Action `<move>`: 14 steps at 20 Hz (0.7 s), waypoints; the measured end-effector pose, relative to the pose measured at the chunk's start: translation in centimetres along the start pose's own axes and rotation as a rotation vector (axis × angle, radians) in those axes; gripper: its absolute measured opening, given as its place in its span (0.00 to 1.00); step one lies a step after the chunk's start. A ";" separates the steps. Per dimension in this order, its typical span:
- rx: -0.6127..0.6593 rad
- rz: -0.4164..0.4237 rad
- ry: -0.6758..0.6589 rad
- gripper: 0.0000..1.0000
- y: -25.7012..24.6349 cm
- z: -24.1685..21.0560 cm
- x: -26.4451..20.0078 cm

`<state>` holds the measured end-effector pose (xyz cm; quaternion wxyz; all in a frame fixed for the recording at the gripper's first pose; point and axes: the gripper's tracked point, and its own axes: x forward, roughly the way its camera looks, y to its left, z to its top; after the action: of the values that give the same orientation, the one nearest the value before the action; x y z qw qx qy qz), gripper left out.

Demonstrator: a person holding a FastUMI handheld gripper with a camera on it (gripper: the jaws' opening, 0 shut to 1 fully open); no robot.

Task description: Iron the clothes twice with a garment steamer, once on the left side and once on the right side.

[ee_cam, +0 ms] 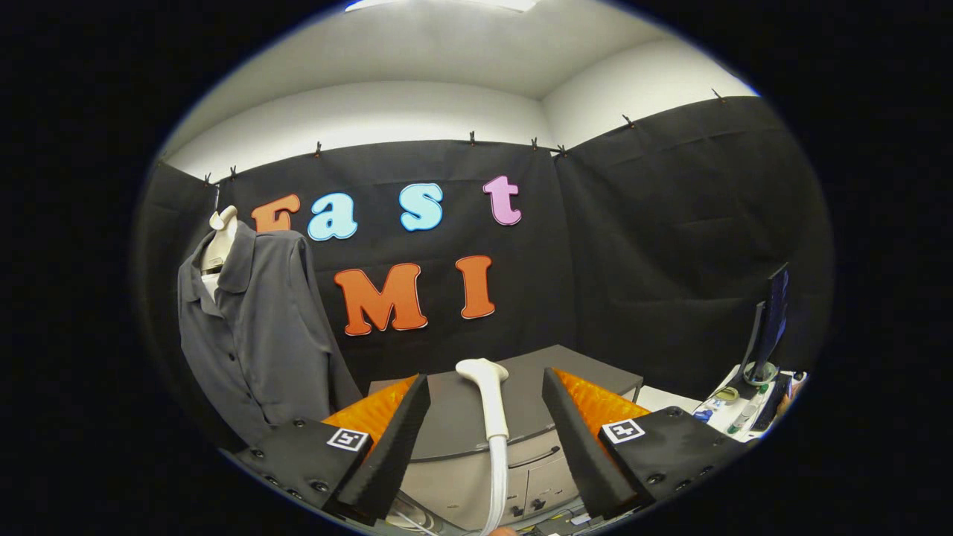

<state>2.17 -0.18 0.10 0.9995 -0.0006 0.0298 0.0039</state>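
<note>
A grey button-up shirt (249, 327) hangs on a pale mannequin bust (221, 242) against the black cloth wall, well off to the left of my fingers and beyond them. The white garment steamer (488, 394) stands upright between my fingers, its rounded head level with the fingertips and its hose running down below. My gripper (485, 381) is open, with a gap between each finger and the steamer's handle.
A grey cabinet (454, 424) with drawers sits just ahead, behind the steamer. To the right, a white table (670, 398) carries a monitor (770, 320) and small items. Black cloth walls close in the back and right.
</note>
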 end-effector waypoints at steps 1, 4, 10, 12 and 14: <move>0.000 0.015 0.009 0.98 0.3 -0.1 0.3; -0.021 0.058 0.062 0.98 0.9 -0.6 1.7; -0.030 0.151 0.234 0.98 2.4 -4.0 5.4; -0.031 0.170 0.278 0.98 2.9 -5.1 6.9; -0.028 0.210 0.332 0.98 3.4 -6.0 8.2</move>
<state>9.99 3.30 -6.36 0.9748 -0.0123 0.1943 0.1084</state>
